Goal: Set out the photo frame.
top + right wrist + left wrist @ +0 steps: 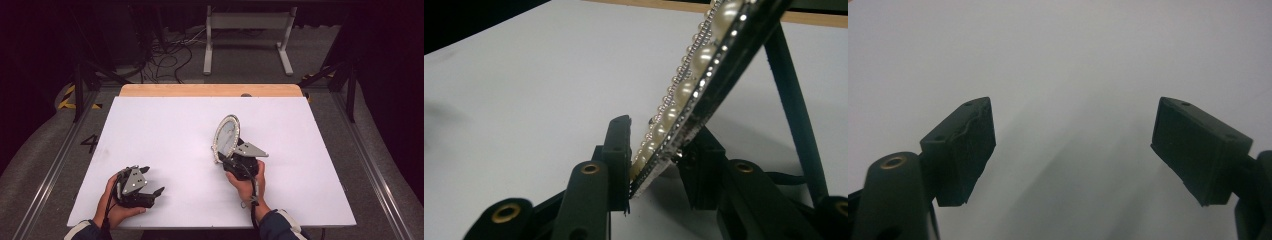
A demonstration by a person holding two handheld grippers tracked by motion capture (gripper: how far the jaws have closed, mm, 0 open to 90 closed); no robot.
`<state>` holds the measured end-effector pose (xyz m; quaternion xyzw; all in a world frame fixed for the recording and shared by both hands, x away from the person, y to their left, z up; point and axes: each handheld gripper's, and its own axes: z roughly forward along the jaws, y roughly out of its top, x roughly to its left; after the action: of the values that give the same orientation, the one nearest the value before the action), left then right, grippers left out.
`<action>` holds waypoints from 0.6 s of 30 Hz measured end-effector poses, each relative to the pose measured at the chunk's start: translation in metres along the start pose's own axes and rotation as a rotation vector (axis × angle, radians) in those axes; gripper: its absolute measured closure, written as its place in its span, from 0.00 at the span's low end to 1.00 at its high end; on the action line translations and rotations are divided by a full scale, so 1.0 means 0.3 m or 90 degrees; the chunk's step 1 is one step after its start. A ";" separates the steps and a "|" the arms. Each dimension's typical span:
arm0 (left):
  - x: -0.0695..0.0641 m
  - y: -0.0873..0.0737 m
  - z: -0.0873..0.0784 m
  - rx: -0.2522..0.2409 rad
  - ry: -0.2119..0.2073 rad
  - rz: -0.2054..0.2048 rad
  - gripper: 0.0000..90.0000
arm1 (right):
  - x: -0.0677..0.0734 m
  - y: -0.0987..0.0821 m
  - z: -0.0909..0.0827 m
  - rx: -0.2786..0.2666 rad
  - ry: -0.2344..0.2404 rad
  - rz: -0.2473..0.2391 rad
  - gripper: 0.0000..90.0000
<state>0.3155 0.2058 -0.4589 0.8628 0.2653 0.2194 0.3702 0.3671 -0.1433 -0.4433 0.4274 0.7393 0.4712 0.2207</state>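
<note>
A: White sheet (165, 130) covers the table, wooden strip (210, 90) bare at the far edge, dark room behind with a grey frame (247, 30) and loose cables (167, 55) on the floor. Gripper status?

B: Right gripper (231, 161) sits right of centre, nearer the near edge, held in the right hand (247, 182). Jaws closed on the bottom rim of an oval mirror (226, 136). Right gripper view: right gripper (655, 165) has one jaw on the pearl face, the other on the back side, rim pinched between them.

A: Mirror orientation?

B: Upright-ish, tilted, standing up out of the jaws toward the far side. Pearl-bead border (684, 85) runs along the rim, with a line of small sparkly stones beside it. A dark prop leg (794, 100) slants down behind the mirror (724, 45) toward the sheet (524, 90). Can't tell if the lower rim touches the table

A: Left side?

B: Left gripper (150, 187) is at the near left corner area, in the left hand (112, 200), grey plate (134, 181) on top, well apart from the mirror. Left gripper view: left gripper (1073, 150) jaws spread wide, bare pads, plain sheet (1063, 60) in the gap.

A: Anything else on the table?

B: Small dark spot (245, 94) on the wooden strip, too small to identify. Dark sleeves (280, 225) come in at the bottom edge
</note>
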 end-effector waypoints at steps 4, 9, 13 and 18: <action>-0.003 0.001 0.001 0.000 0.001 0.000 0.20 | -0.015 -0.009 -0.018 0.003 0.013 -0.002 0.77; -0.006 0.002 0.003 -0.001 -0.001 0.000 0.20 | -0.013 -0.013 -0.004 0.001 0.002 0.001 0.67; -0.004 0.001 0.008 0.004 -0.003 0.002 0.20 | -0.015 -0.015 0.018 -0.003 0.015 0.021 0.76; -0.003 0.000 0.006 0.003 -0.006 0.002 0.20 | -0.024 -0.010 0.017 0.007 0.022 0.034 0.79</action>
<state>0.3159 0.2043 -0.4601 0.8651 0.2629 0.2154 0.3688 0.3735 -0.1471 -0.4488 0.4403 0.7337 0.4802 0.1929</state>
